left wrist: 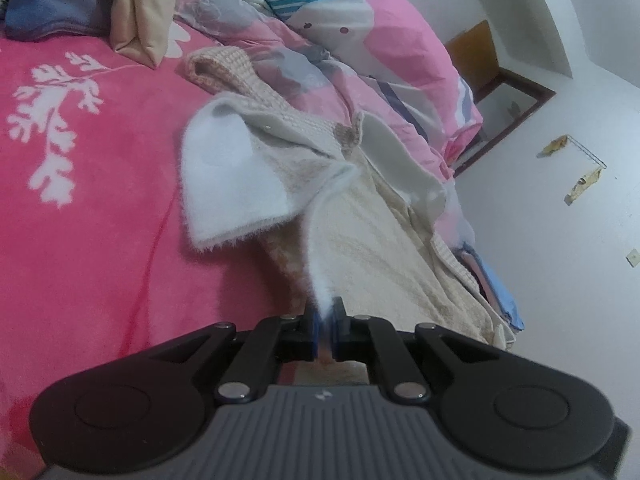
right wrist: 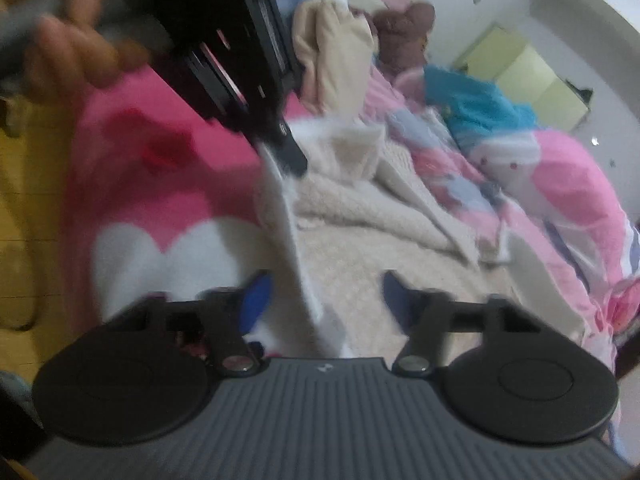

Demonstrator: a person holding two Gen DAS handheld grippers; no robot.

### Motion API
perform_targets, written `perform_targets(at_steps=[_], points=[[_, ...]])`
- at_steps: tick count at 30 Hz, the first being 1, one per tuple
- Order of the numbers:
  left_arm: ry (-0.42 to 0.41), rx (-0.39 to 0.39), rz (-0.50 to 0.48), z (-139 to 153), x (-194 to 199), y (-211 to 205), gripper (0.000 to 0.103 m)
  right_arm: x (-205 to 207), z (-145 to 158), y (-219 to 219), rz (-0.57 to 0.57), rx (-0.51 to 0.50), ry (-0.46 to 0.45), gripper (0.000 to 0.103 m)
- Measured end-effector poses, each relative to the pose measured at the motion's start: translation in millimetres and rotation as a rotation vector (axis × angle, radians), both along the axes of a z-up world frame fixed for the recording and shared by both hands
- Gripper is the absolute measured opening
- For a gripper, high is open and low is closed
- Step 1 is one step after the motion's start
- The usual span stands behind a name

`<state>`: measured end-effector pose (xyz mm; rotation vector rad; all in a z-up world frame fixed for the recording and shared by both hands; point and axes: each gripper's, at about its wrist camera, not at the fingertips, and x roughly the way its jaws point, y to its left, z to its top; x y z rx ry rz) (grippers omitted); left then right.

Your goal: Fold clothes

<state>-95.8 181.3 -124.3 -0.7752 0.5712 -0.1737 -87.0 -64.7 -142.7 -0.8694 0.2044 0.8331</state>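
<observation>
A cream knitted garment (left wrist: 372, 236) with a white fleecy lining lies crumpled on the pink bedspread (left wrist: 92, 208). One lined flap (left wrist: 228, 176) is turned over to the left. My left gripper (left wrist: 325, 308) is shut on a thin white fleecy edge of the garment, which rises taut from its pads. In the right wrist view the same left gripper (right wrist: 290, 156) holds that white edge (right wrist: 292, 240) up, and the strip runs down between the fingers of my right gripper (right wrist: 325, 282). The right jaws stand apart and neither blue pad presses on the fabric.
A pink patterned quilt (left wrist: 400, 52) is heaped along the far side of the bed, with a teal cloth (right wrist: 476, 108) and a brown teddy bear (right wrist: 404, 28). Beige (left wrist: 140, 8) and blue (left wrist: 48, 0) clothes are piled behind. A person's hand (right wrist: 76, 52) holds the left gripper. White floor (left wrist: 560, 240) lies to the right.
</observation>
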Motion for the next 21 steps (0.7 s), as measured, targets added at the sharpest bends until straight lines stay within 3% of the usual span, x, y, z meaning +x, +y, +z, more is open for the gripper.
perform_targets(at_steps=[1,5,9,12,14,16,21], points=[[0.003,-0.006,0.003,1.1,-1.9,0.5,0.005,1.4,2.1,-0.1,-0.009,0.004,0.033,0.001],[-0.002,-0.009,-0.008,8.4,-16.2,3.8,0.002,-5.5,10.3,-7.6,-0.003,0.006,0.13,0.001],[0.041,0.009,-0.029,-3.6,-19.9,-1.6,0.002,-19.6,16.2,-19.7,0.029,-0.002,0.203,0.001],[0.045,-0.034,-0.049,-7.4,-18.8,2.9,0.003,-18.9,5.4,-17.4,0.019,-0.007,0.216,0.001],[0.017,-0.029,-0.056,-1.4,-20.0,6.5,0.017,-19.4,4.0,-18.1,0.016,-0.003,0.219,0.001],[-0.002,0.005,-0.059,5.6,-17.5,6.1,0.064,-19.2,5.0,-20.2,0.015,0.005,0.224,0.001],[-0.015,0.119,-0.067,16.3,0.9,-4.2,0.078,-17.0,4.1,-20.0,0.002,0.023,0.233,0.002]])
